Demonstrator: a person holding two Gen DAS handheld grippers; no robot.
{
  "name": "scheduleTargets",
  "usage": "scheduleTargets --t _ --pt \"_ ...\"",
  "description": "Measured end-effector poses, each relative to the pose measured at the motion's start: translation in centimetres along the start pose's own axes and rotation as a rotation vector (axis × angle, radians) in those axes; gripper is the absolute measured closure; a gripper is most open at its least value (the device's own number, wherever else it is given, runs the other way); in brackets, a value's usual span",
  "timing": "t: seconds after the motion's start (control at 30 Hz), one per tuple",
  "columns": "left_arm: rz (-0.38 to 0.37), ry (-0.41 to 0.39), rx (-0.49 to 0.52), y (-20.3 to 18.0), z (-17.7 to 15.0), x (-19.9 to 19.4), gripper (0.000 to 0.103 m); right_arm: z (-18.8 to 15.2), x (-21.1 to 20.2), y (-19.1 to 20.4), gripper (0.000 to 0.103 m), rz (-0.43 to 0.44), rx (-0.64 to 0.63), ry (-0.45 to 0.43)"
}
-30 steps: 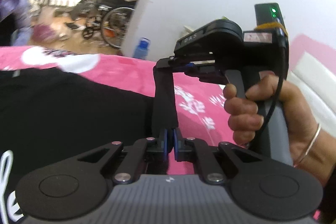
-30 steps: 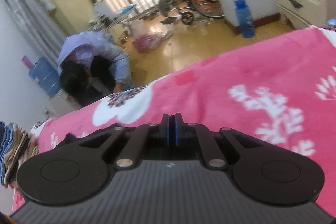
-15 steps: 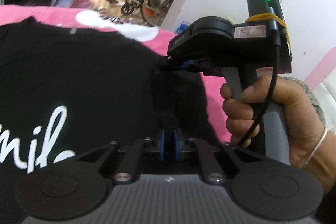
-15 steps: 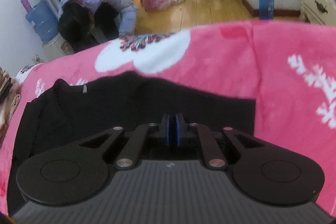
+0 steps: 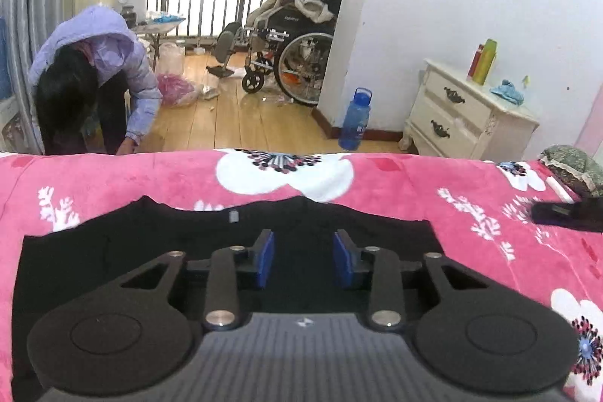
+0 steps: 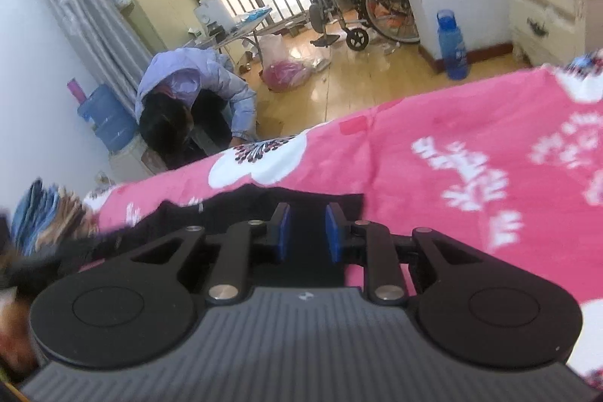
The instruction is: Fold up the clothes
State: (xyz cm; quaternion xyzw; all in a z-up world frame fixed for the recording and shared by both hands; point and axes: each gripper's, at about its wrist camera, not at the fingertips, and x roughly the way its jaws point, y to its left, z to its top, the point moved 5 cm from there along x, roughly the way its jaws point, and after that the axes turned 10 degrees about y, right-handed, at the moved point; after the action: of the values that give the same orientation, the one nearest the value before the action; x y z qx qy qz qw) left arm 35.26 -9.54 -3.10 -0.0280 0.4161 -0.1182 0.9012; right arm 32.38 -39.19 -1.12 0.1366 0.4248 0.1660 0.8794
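Item: black garment point(image 5: 158, 251), spread flat on the pink blanket point(image 5: 452, 183) of the bed; left gripper point(image 5: 303, 259) and right gripper point(image 6: 306, 232) above it, fingers wide, holding nothing; handling: any regrasp best pinches one edge layer squarely.

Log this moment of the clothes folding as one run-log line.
left hand-held gripper: open | right hand-held gripper: open | black garment: flat on pink blanket, released

black garment point(image 5: 309, 232) | state: spread flat, neckline with a small grey tag at the far edge, straight right side edge | pose: lying face-up or face-down cannot be told | location: on the pink floral bedspread point(image 5: 433, 183), collar toward the foot of the bed
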Motion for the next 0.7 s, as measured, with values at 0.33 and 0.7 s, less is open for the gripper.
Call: scheduleTargets --t 0.33,0.7 --pt "0.018 0.095 0.355 -7.9 -1.4 10.1 0.064 -7.9 6.2 2.6 0.083 -0.143 -0.255 0.28" --pt "0.114 0.083 0.416 -9.4 -2.8 15.5 0.065 -10.5 10.7 2.1 0.085 -0.172 -0.3 0.367"
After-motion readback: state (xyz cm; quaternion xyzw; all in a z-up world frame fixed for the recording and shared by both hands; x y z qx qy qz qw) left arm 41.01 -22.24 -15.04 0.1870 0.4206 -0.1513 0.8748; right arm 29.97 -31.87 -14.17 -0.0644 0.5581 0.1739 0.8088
